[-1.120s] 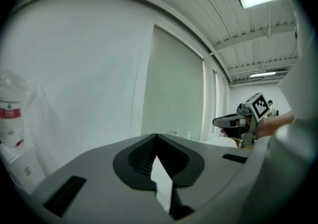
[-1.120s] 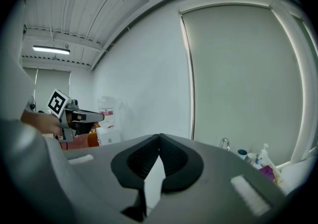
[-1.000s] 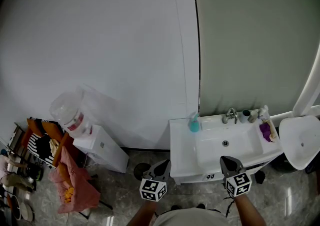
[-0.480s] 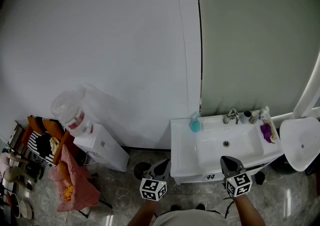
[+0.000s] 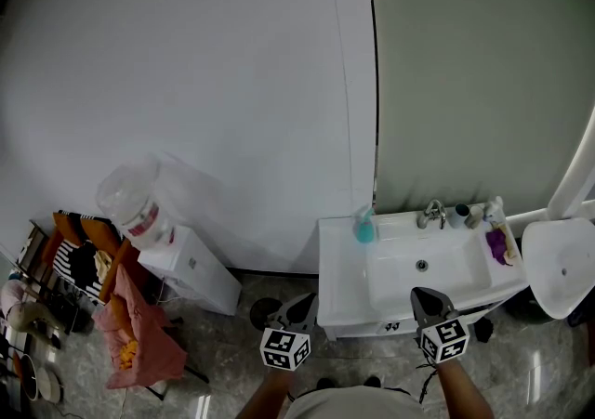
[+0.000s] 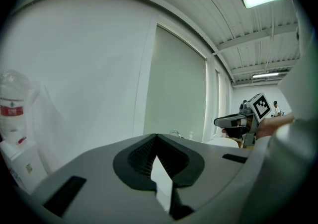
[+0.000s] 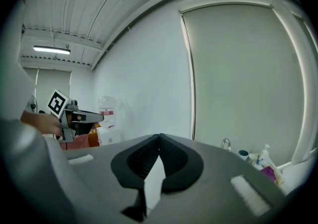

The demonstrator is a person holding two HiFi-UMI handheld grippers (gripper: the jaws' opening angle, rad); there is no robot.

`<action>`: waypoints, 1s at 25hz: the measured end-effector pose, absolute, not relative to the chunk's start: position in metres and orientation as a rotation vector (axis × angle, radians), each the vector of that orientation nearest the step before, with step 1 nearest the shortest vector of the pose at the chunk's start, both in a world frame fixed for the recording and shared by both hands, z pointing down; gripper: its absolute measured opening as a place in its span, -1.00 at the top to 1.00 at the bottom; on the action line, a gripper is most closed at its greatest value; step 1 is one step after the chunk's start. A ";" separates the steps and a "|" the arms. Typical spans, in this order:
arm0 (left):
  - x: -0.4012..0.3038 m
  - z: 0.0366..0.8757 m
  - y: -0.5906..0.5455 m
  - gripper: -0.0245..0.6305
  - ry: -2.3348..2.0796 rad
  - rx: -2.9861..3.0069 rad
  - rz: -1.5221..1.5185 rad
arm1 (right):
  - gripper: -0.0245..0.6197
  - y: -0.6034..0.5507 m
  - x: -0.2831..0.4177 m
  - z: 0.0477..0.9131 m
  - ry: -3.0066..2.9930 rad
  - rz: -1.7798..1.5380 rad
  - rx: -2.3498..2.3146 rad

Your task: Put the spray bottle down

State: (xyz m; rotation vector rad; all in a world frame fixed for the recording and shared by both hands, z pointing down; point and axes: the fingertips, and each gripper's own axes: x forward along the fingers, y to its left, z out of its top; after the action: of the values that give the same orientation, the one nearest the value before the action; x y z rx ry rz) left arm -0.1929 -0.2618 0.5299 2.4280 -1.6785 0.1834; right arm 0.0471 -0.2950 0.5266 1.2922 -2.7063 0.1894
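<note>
A white spray bottle (image 5: 492, 212) stands at the back right of the white sink counter (image 5: 339, 268), by two cups; the right gripper view shows this spray bottle (image 7: 263, 156) too. A teal bottle (image 5: 363, 230) stands at the counter's back left. Both grippers are held low in front of the counter, apart from everything on it. My left gripper (image 5: 302, 302) is left of the counter's front corner, shut and empty (image 6: 156, 136). My right gripper (image 5: 421, 295) is before the basin, its jaw tips meeting with nothing between them (image 7: 159, 135).
A faucet (image 5: 430, 213) and a purple cloth (image 5: 495, 245) are on the counter. A second white basin (image 5: 561, 267) is at the right. A water dispenser (image 5: 177, 259) and a rack with orange cloth (image 5: 130, 333) stand at the left.
The head view has drifted slightly, so the sink sits a little further right. Both grippers have kept still and shut.
</note>
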 end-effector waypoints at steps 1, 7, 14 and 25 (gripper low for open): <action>-0.193 0.531 -0.262 0.91 -1.679 2.425 0.184 | 0.89 -0.296 0.047 0.527 -2.706 0.191 1.290; -0.191 0.534 -0.266 0.91 -1.685 2.406 0.189 | 0.89 -0.300 0.051 0.529 -2.708 0.194 1.283; -0.183 0.535 -0.270 0.91 -1.701 2.395 0.194 | 0.89 -0.307 0.058 0.530 -2.720 0.187 1.265; -0.180 0.531 -0.277 0.91 -1.740 2.374 0.185 | 0.89 -0.320 0.061 0.527 -2.735 0.156 1.233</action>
State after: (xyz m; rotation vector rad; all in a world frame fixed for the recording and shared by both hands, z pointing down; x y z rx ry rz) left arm -0.1798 -0.2773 0.5309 2.3739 -1.7400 0.1848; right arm 0.0607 -0.3199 0.5274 1.2334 -2.7345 0.1557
